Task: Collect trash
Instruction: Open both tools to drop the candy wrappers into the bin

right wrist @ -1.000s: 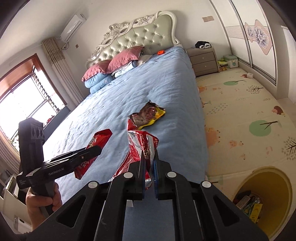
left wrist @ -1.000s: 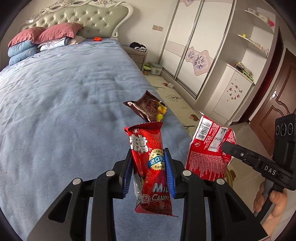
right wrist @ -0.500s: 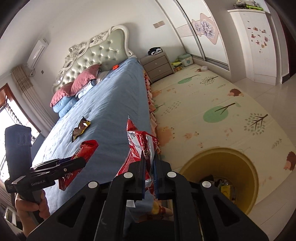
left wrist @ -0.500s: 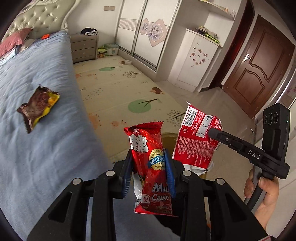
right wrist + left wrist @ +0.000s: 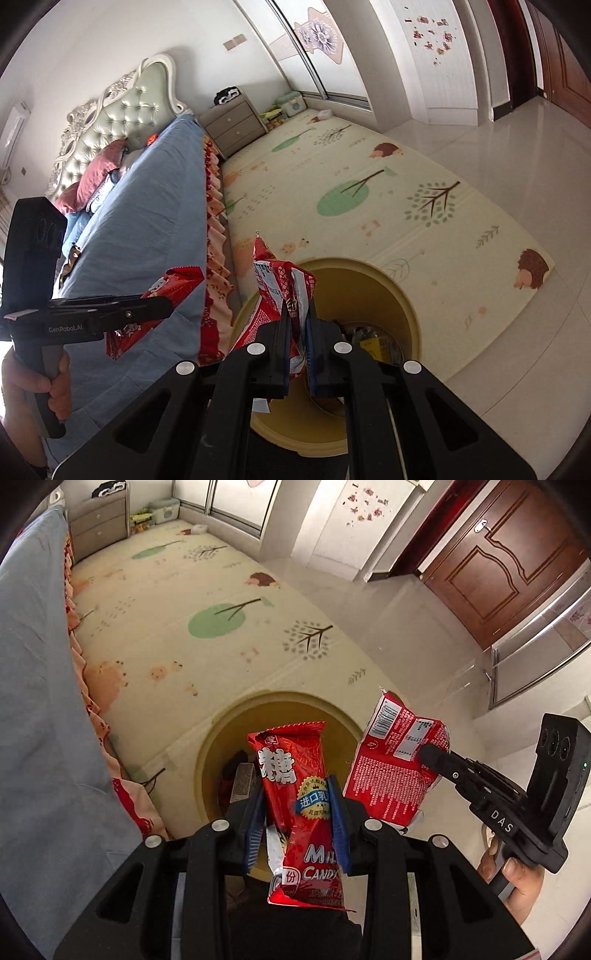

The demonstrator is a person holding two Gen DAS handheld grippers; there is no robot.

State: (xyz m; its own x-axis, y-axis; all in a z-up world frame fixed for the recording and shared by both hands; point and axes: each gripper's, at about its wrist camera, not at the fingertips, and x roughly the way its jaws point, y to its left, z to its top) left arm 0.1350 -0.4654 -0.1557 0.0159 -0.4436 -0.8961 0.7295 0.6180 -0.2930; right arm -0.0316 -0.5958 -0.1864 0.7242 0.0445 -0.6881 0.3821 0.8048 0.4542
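Left gripper point(image 5: 297, 819) pinches a red milk candy wrapper point(image 5: 295, 797) btwn its blue pads, held upright over the yellow bin point(image 5: 207, 753). Right gripper point(image 5: 297, 332) is clamped on a crumpled red-white snack bag point(image 5: 280, 291), also above the bin's rim. Bin sits on the play mat point(image 5: 207, 602) beside the blue bed point(image 5: 147, 221) w/ trash already inside.
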